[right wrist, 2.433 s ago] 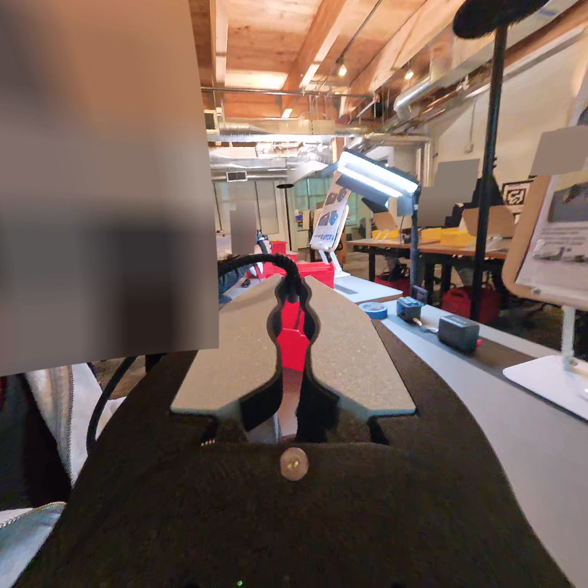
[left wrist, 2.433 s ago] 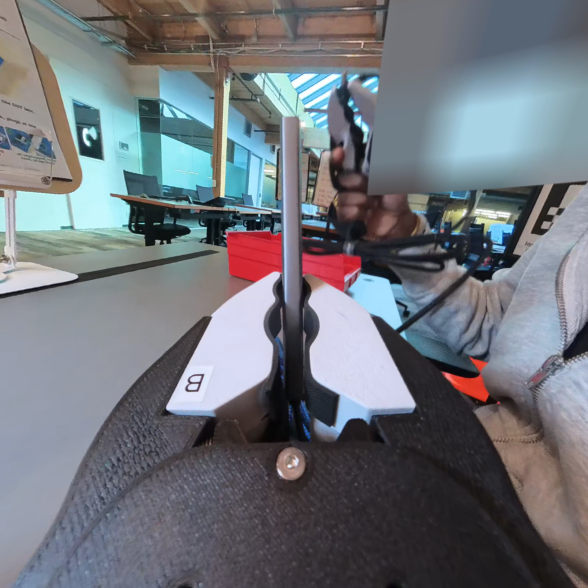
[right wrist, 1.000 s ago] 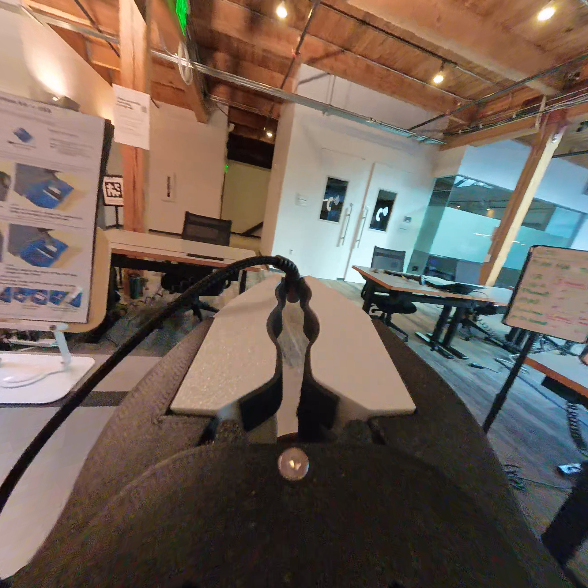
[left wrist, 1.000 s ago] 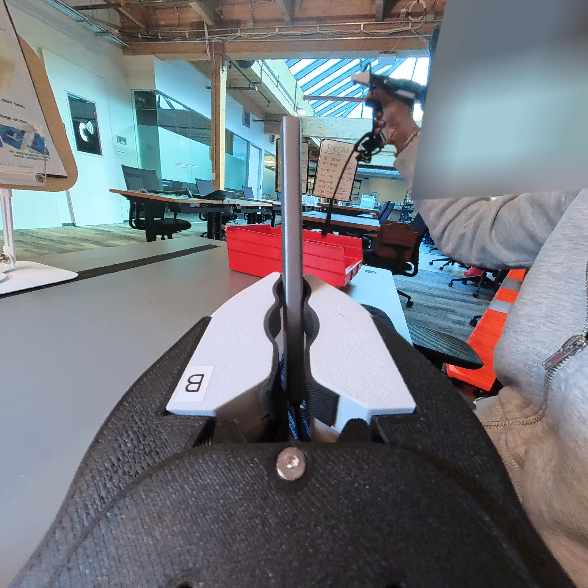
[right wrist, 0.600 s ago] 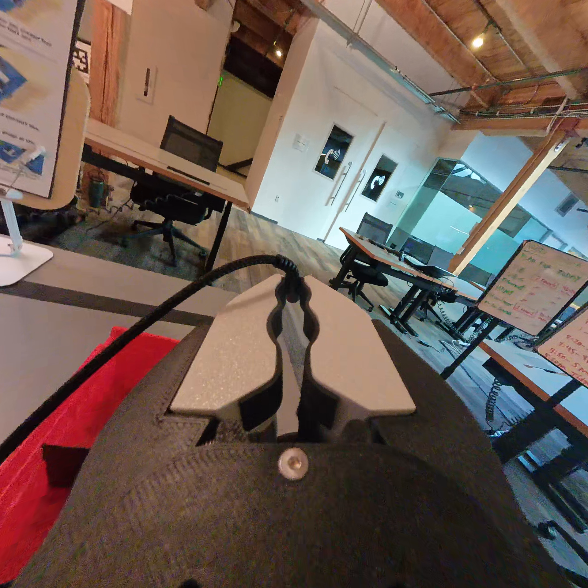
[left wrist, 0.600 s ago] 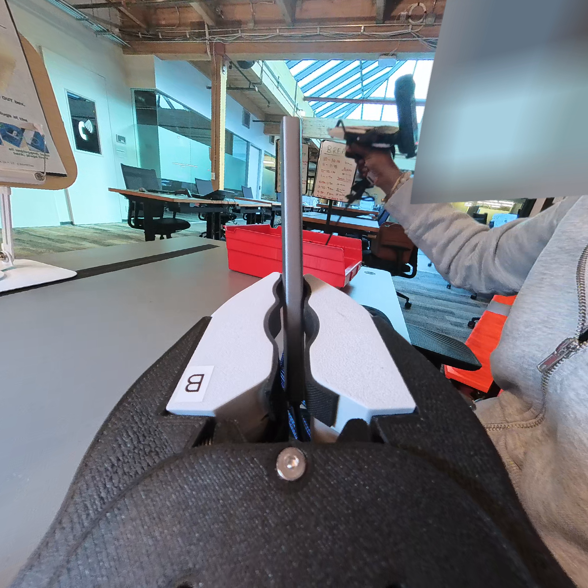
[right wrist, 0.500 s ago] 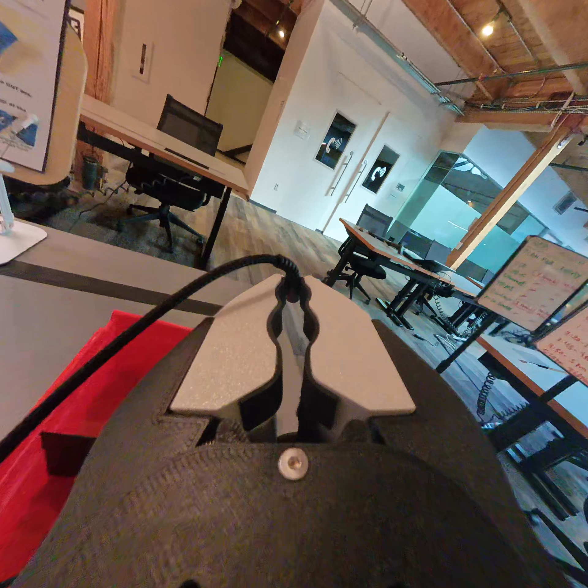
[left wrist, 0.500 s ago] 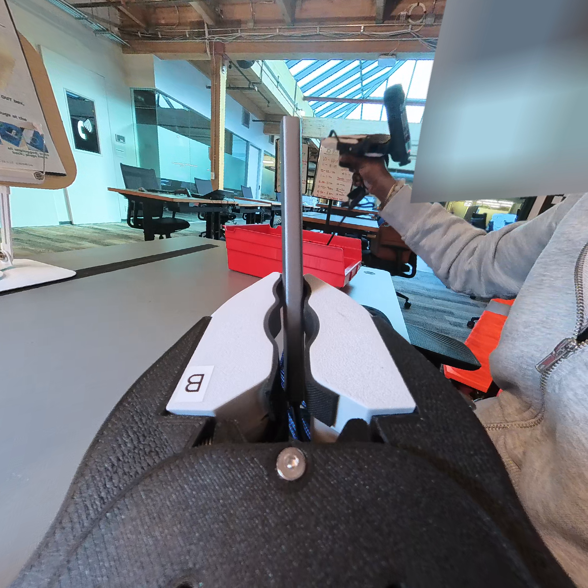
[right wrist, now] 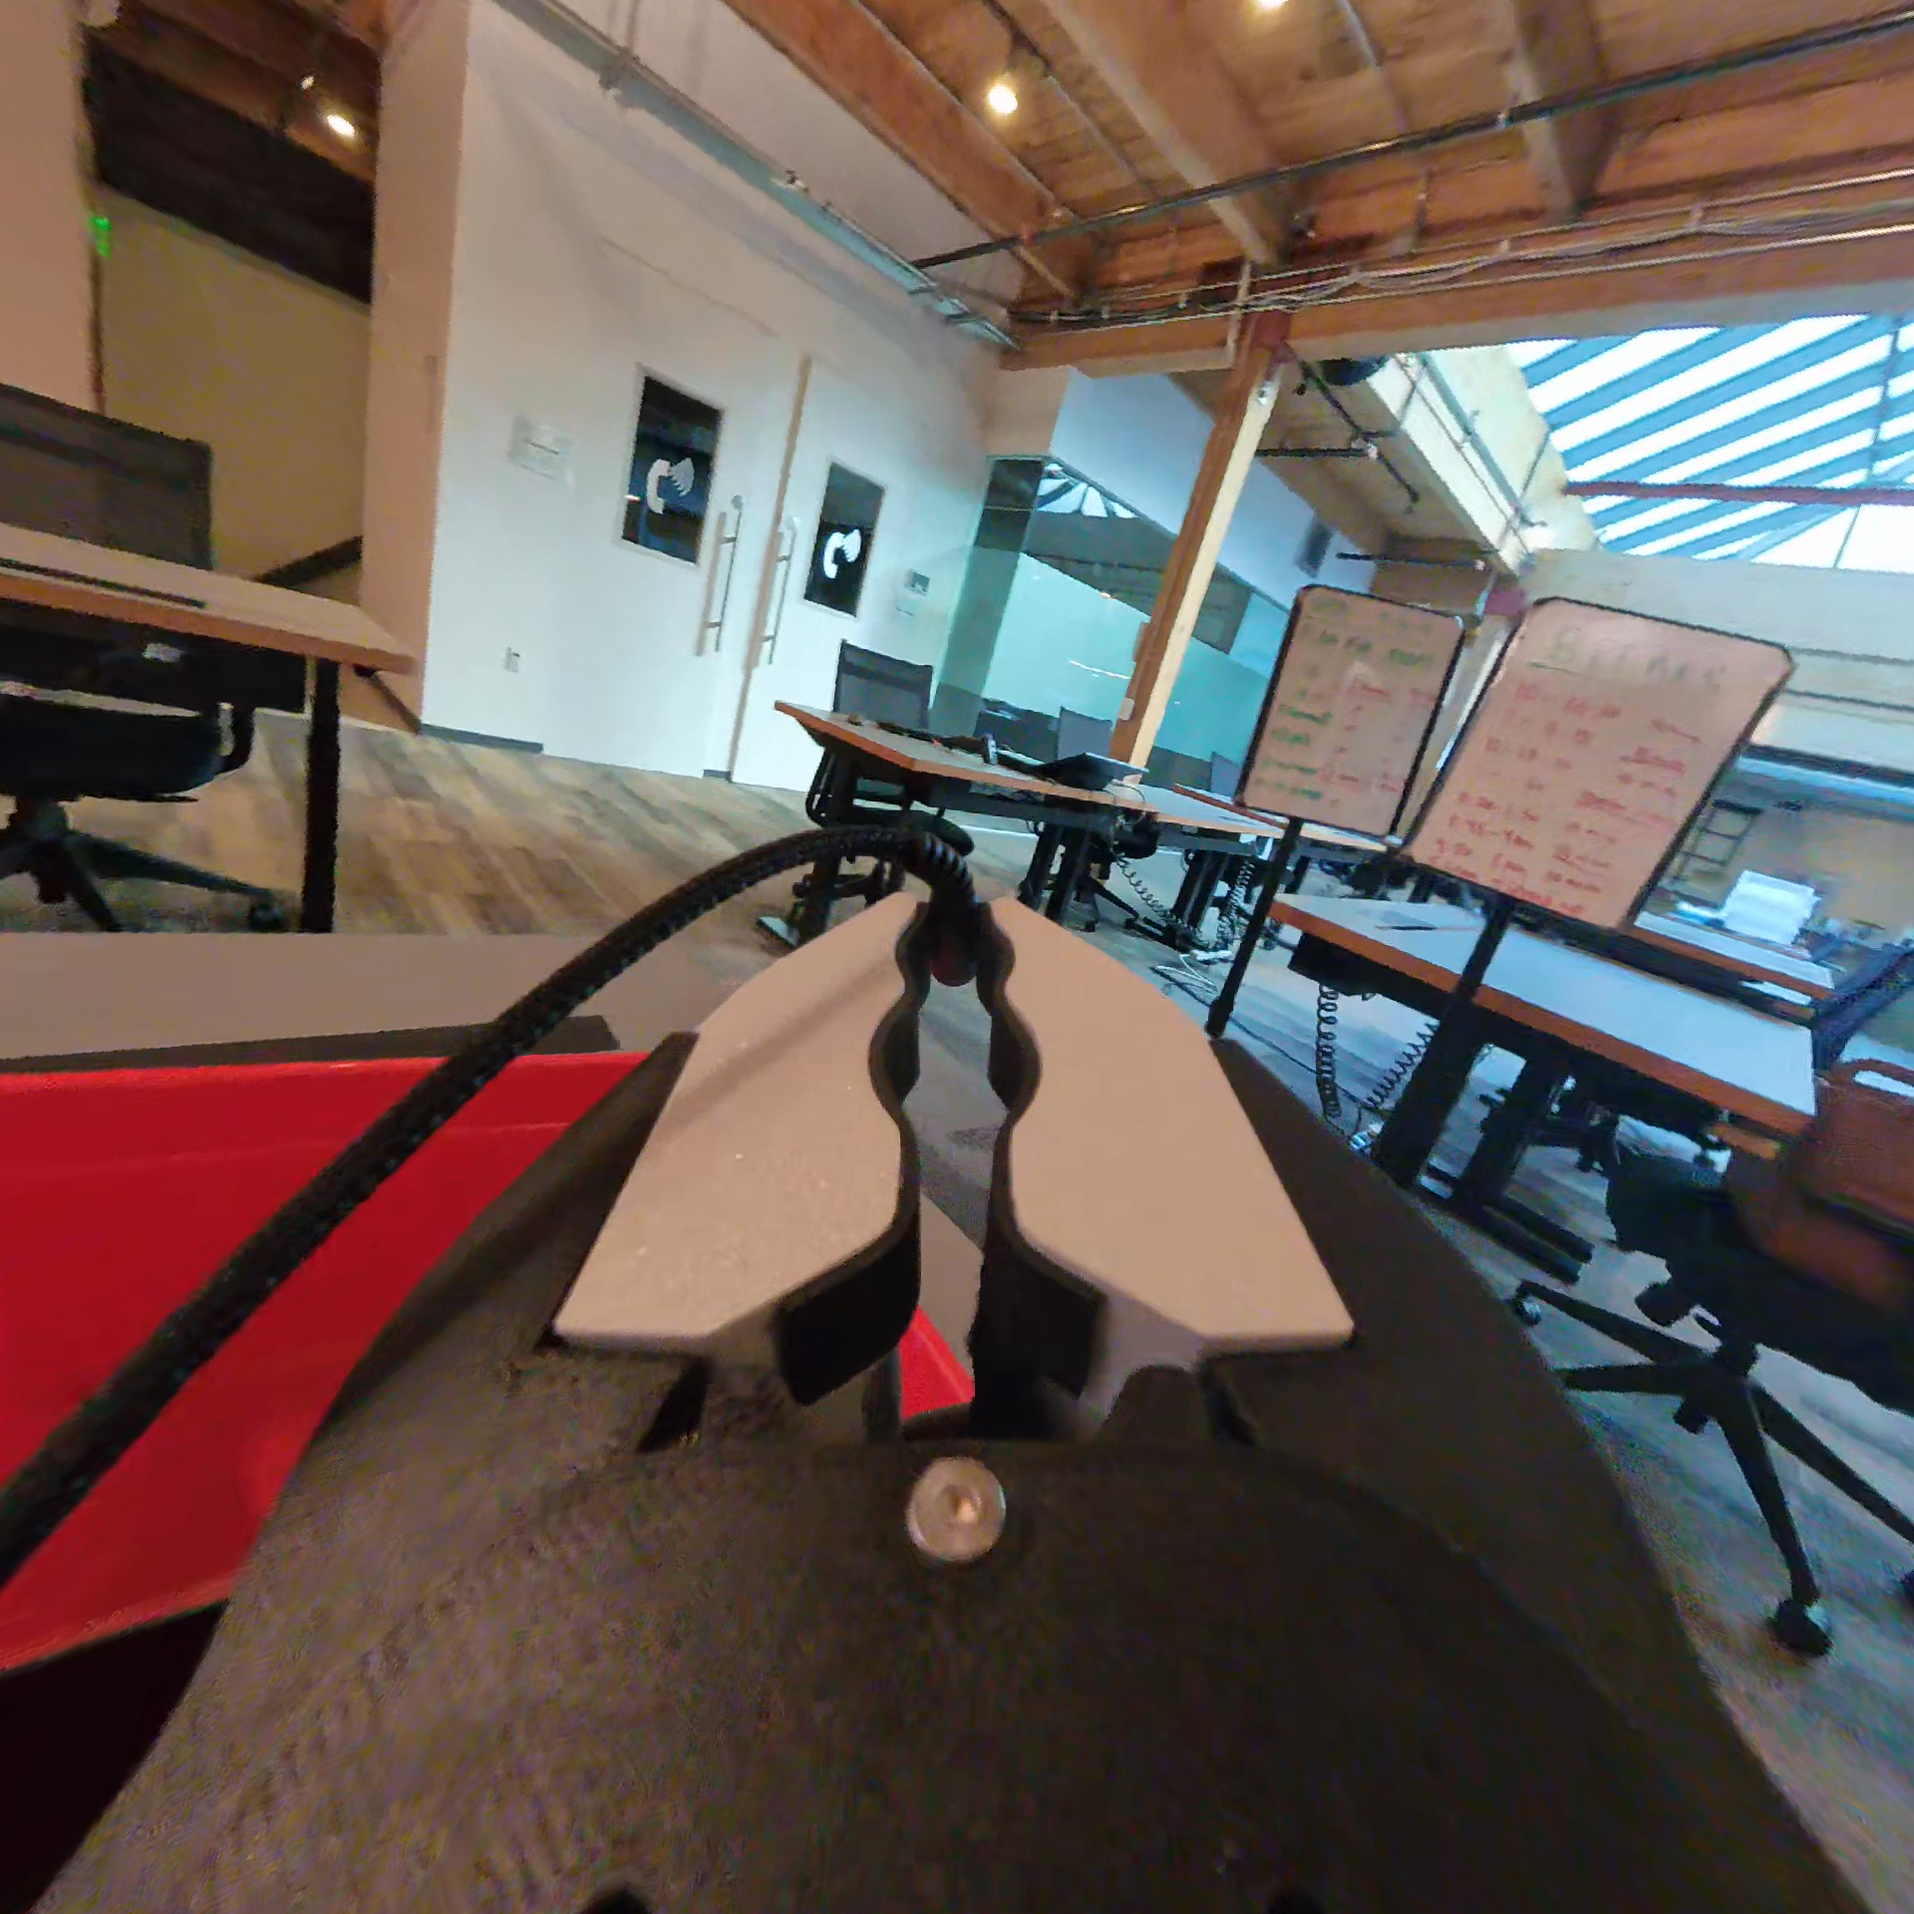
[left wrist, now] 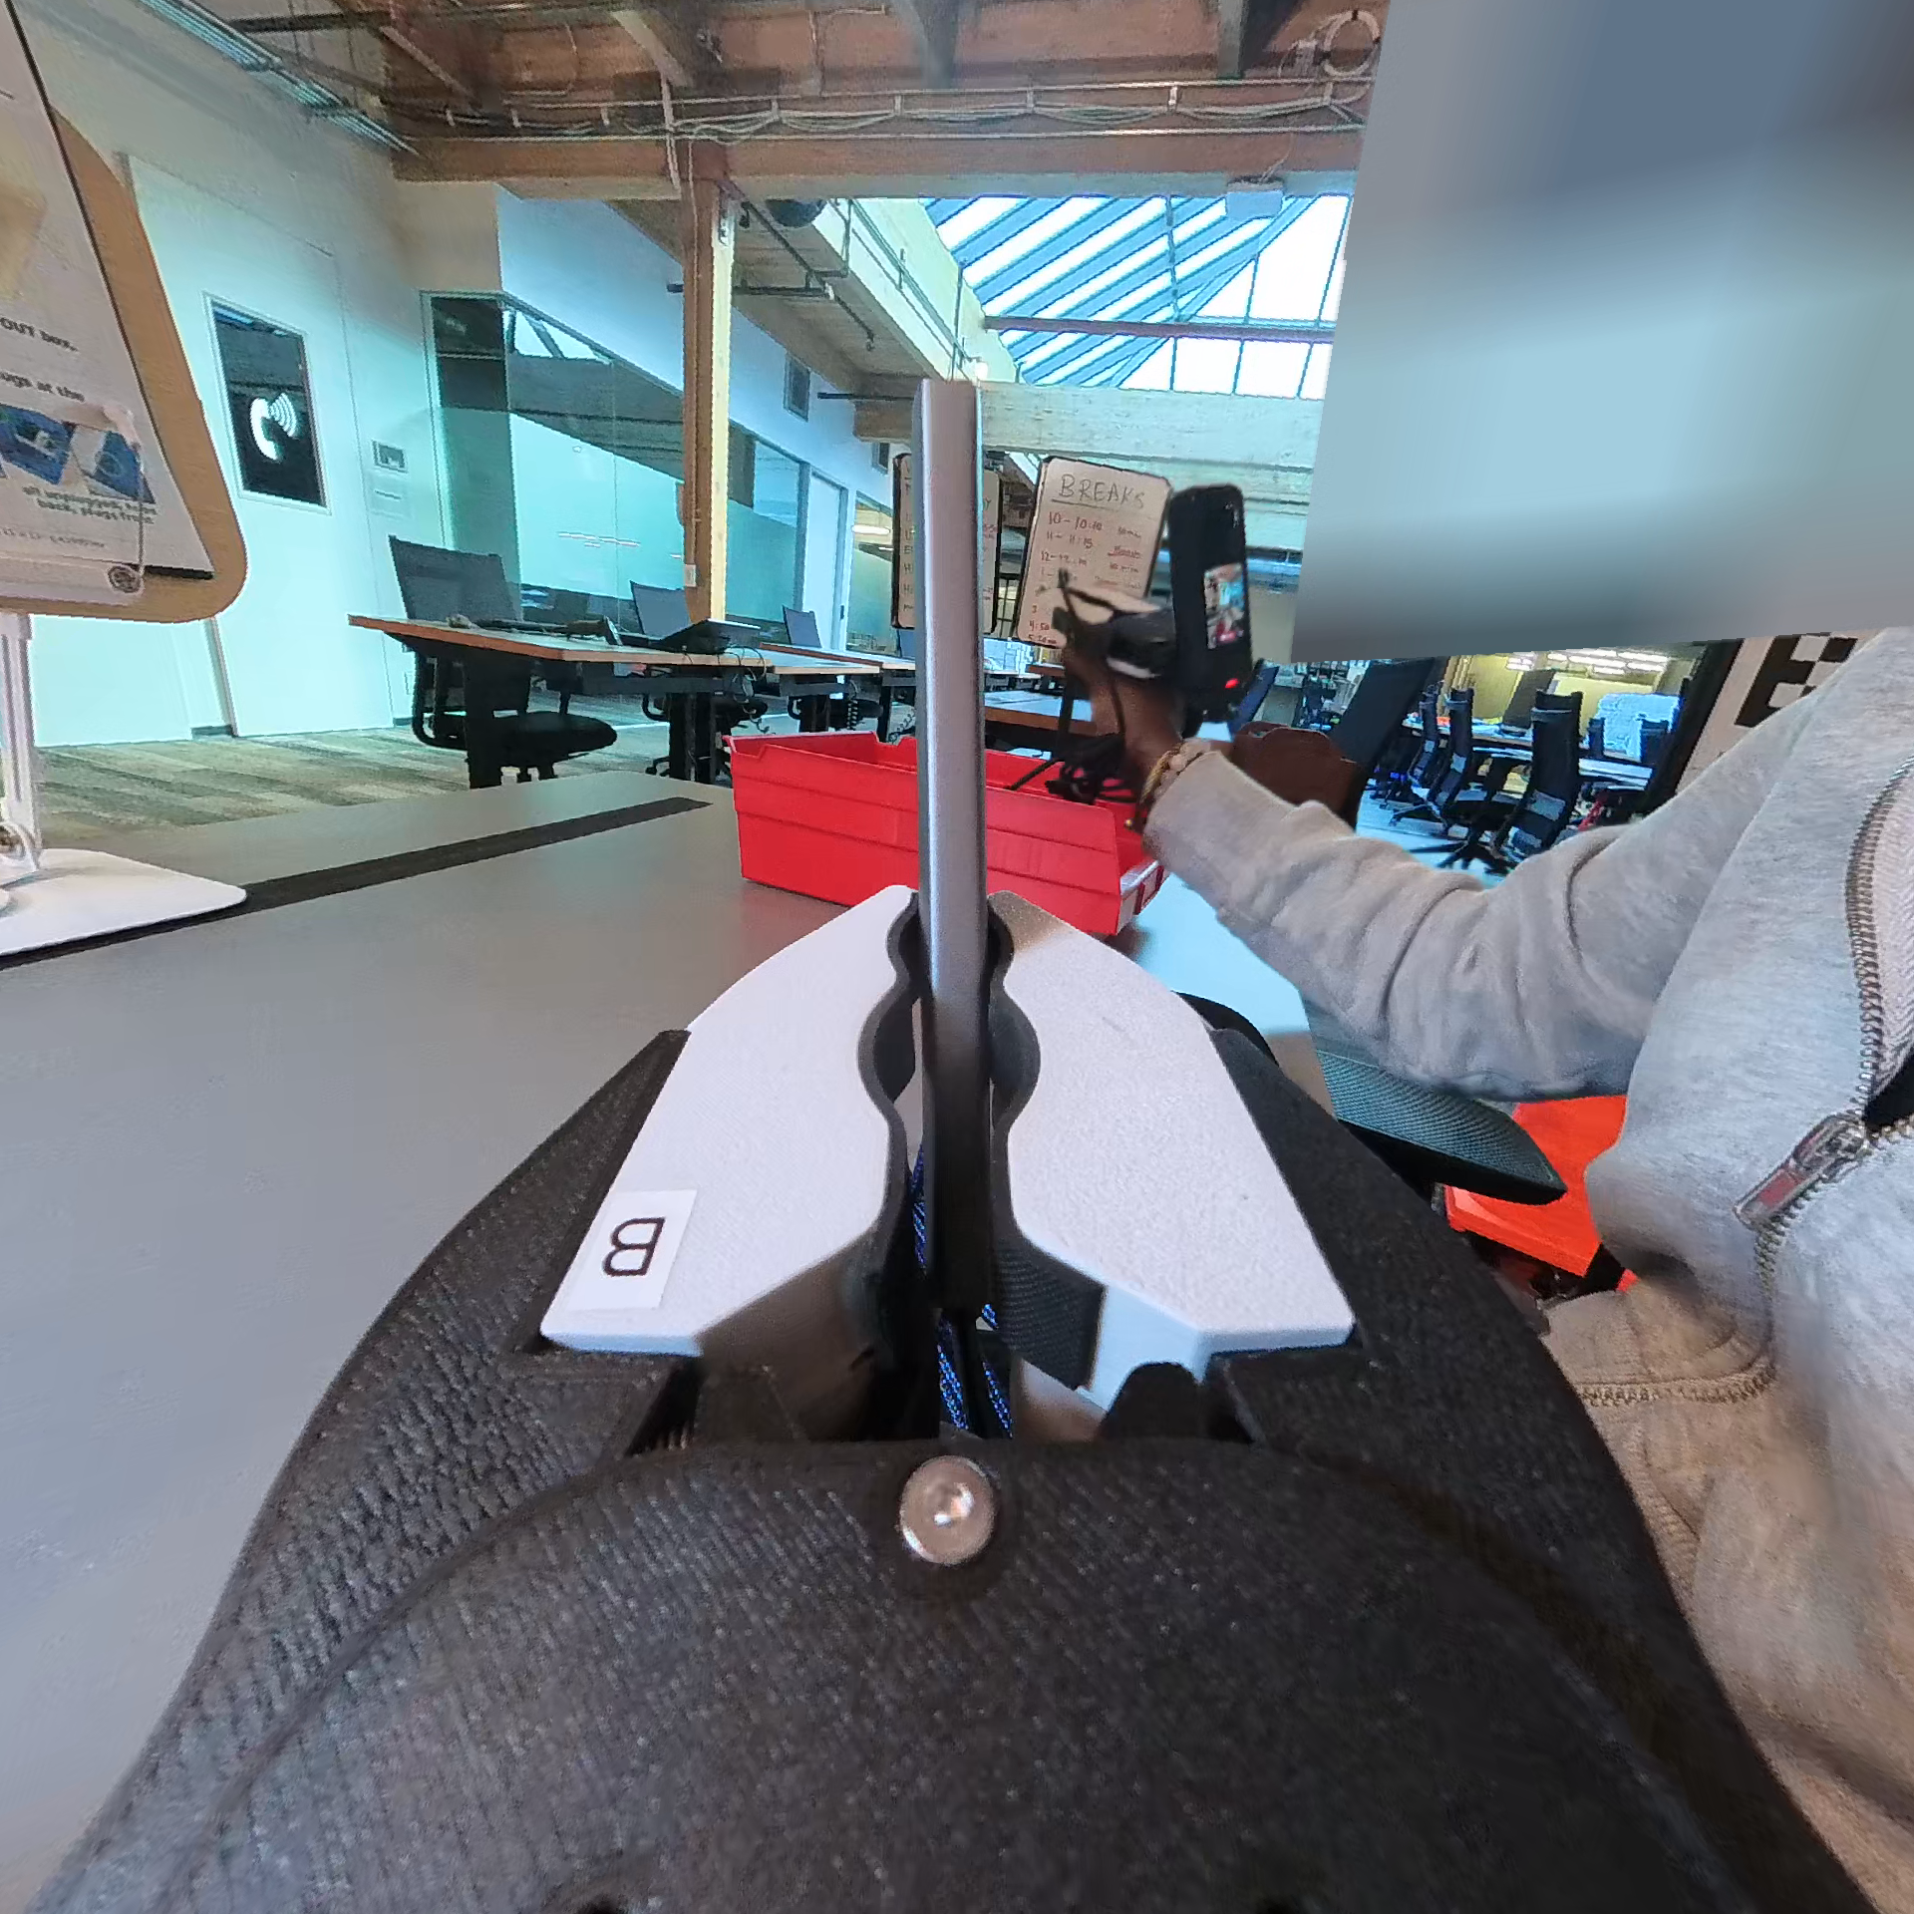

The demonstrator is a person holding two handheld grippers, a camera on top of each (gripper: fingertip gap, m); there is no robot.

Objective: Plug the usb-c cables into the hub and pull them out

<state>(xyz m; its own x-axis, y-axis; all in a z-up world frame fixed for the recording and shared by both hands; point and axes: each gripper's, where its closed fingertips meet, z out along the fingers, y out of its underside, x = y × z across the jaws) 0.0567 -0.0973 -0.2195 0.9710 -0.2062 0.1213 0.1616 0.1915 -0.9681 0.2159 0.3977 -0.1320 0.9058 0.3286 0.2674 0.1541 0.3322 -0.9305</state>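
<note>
Left claw (left wrist: 948, 932) clamps the edge-on hub (left wrist: 948, 663); right claw (right wrist: 953, 932) pinches the cable (right wrist: 580, 994), plug hidden.

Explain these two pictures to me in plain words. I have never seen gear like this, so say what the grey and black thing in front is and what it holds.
There is no robot here: a person holds a hand-operated claw in each hand, each with a camera looking along its two grey fingers. In the left wrist view, the left claw is shut on the hub, a thin grey slab held edge-on and upright over a grey table. Farther off, the person's sleeved arm holds the other claw above a red bin on the table. In the right wrist view, the right claw pinches the end of a black braided cable, which trails back left over the red bin.
</note>
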